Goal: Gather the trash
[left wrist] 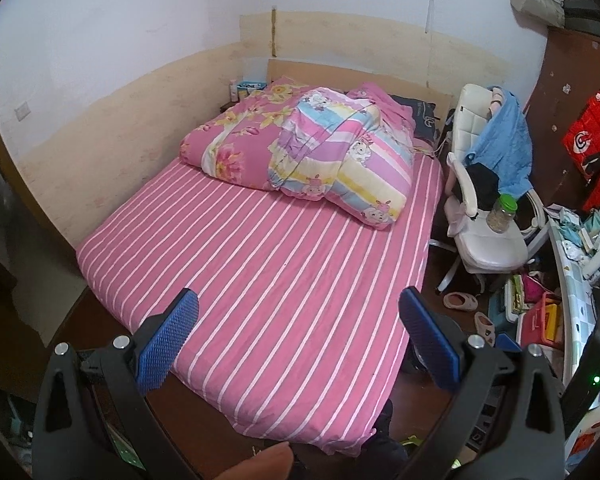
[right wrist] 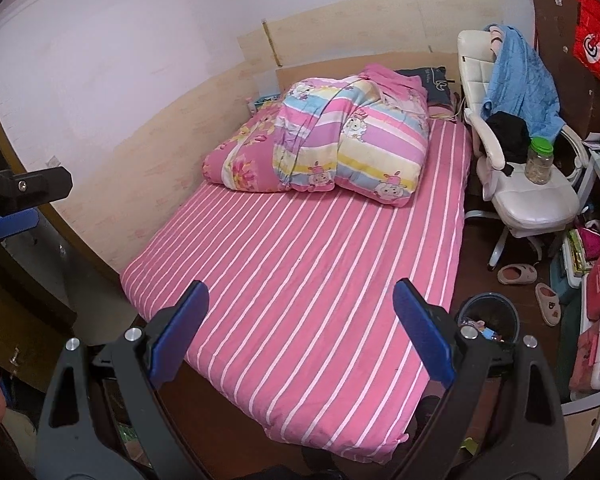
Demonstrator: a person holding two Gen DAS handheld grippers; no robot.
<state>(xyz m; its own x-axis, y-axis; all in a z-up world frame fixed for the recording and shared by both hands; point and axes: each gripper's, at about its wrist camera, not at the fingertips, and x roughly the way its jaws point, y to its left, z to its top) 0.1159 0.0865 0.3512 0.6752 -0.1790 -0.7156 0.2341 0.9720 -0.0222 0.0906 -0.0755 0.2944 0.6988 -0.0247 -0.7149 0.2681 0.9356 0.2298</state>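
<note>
My left gripper (left wrist: 298, 304) is open and empty, held above the foot of a bed with a pink striped sheet (left wrist: 268, 264). My right gripper (right wrist: 300, 300) is also open and empty over the same bed (right wrist: 312, 264). A dark round trash bin (right wrist: 488, 320) with scraps inside stands on the floor at the bed's right corner, just behind my right finger. A clear jar with a green lid (right wrist: 539, 160) stands on the white chair's seat (right wrist: 536, 200); it also shows in the left wrist view (left wrist: 502, 214). The left gripper's side (right wrist: 16, 196) shows at the left edge of the right wrist view.
Folded quilts (left wrist: 300, 148) lie at the bed's head. The white chair (left wrist: 492, 248) carries a blue cloth and black clothes. Slippers (right wrist: 518, 274), boxes and clutter (left wrist: 536, 312) crowd the floor at right. A cluttered table edge (left wrist: 580, 248) and red bags (left wrist: 592, 140) are far right.
</note>
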